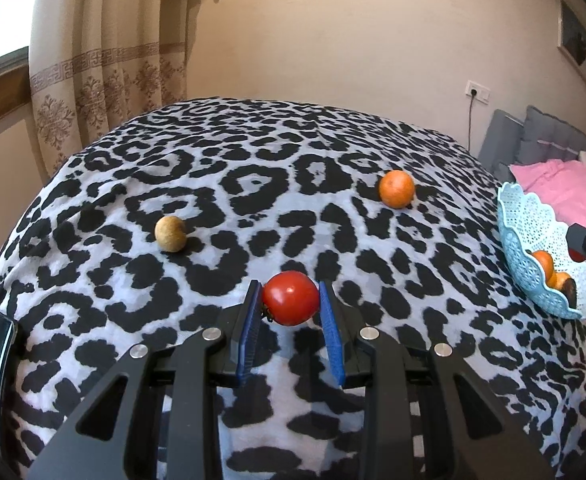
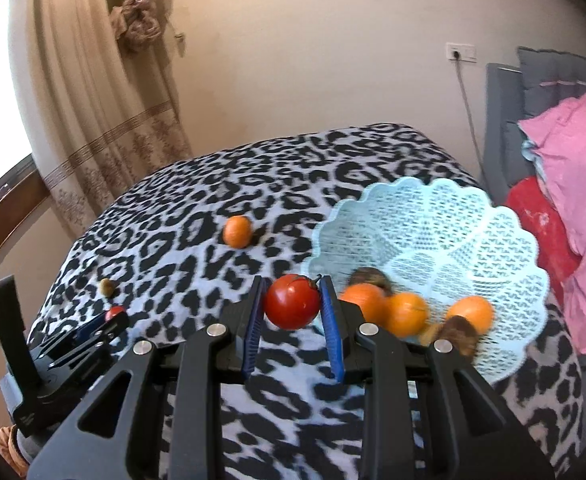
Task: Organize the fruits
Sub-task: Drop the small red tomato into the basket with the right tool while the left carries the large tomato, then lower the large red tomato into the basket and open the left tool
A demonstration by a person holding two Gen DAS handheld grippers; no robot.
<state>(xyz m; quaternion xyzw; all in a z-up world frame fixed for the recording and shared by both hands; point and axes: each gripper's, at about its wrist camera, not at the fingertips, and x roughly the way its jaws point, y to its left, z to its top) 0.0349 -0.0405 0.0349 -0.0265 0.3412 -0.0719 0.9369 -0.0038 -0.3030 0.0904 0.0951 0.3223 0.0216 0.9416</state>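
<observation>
Tomatoes sit clamped in both tools: the left tool (image 1: 291, 300) pinches a red tomato (image 1: 291, 298) between its blue pads just above the leopard-print bed cover (image 1: 253, 184), and the right tool (image 2: 291, 302) grips a second tomato (image 2: 291, 301), stem end against the right-hand pad, beside the near rim of the pale blue lattice basket (image 2: 473, 240). That basket already holds several oranges (image 2: 407, 314) and a couple of brown fruits, too blurred to name. My reading is that the right-hand tomato goes in first. To do it well, carry it over the scalloped rim, lower it toward a bare patch of lattice away from the oranges, and release only when it is close to the bottom, since a round fruit will roll and the light basket may tip. A loose orange (image 1: 397, 189) and a tan round fruit (image 1: 170, 234) lie well apart on the cover, waiting.
</observation>
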